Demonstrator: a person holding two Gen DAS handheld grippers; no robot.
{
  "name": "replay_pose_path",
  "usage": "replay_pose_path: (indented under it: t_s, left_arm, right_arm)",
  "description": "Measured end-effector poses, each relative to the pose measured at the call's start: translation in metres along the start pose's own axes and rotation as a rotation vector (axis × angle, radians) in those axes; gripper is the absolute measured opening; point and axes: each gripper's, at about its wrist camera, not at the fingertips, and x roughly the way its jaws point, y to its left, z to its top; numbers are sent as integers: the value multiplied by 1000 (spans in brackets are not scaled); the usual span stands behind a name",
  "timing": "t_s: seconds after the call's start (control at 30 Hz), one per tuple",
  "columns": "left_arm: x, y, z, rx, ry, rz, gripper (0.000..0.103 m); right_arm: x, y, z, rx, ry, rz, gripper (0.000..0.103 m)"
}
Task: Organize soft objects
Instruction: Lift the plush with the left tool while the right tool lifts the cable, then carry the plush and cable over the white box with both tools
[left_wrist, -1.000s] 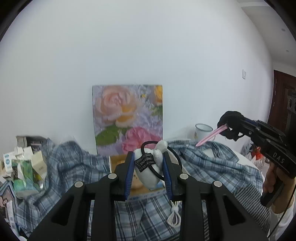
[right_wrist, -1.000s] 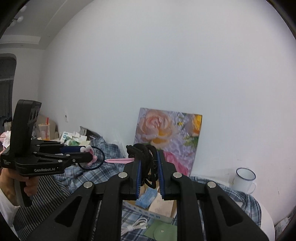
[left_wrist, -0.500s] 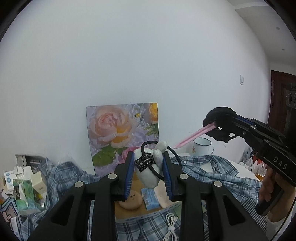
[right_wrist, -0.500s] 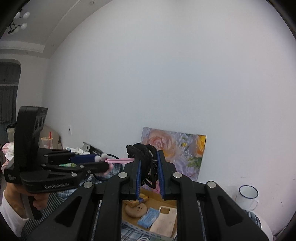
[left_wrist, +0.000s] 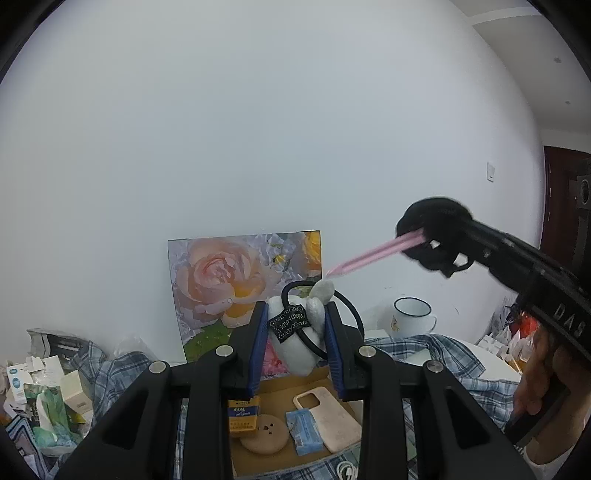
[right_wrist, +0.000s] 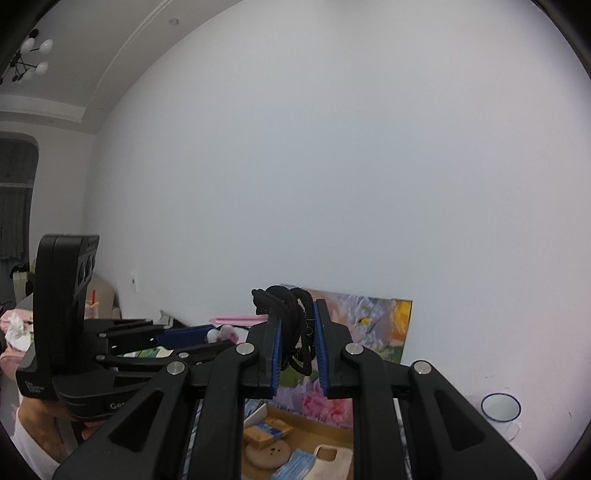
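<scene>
My left gripper (left_wrist: 295, 345) is shut on a white plush hair tie (left_wrist: 295, 347) with a black label and a black elastic loop, held in the air above the cardboard box (left_wrist: 275, 397). My right gripper (right_wrist: 296, 345) is shut on a bundle of black hair bands (right_wrist: 291, 321) with a pink strip (right_wrist: 236, 319) sticking out to the left. In the left wrist view the right gripper (left_wrist: 439, 242) is at upper right, its pink strip (left_wrist: 373, 254) pointing at the plush. In the right wrist view the left gripper (right_wrist: 221, 334) is close at the left.
The box holds a beige phone case (left_wrist: 328, 419), a blue packet (left_wrist: 304, 430), a round tan pad (left_wrist: 264, 434) and a yellow-blue pack (left_wrist: 242, 413). A rose painting (left_wrist: 240, 280) leans on the wall. A white enamel mug (left_wrist: 412, 317) stands right. Plaid cloth (left_wrist: 439, 358) covers the table; small boxes (left_wrist: 40, 387) at left.
Both grippers have risen and come closer together, still holding their items. The pink strip's tip now nearly touches the plush. The box contents have come into view below.
</scene>
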Motion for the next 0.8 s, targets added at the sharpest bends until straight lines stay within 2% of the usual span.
replay_pose_path:
  t_s: [0.13,0.37,0.8]
  left_arm:
    - [19,5,-1,-5,20,24,31]
    - [53,12,-13,5,74,63,31]
    - [96,16,-52,-11,172,63,31]
  right_arm:
    - [9,-12,-1,40,-2,-4,15]
    - [34,-16,-26,50,69,1,15]
    - [75,-28,-62,101,186,9,15]
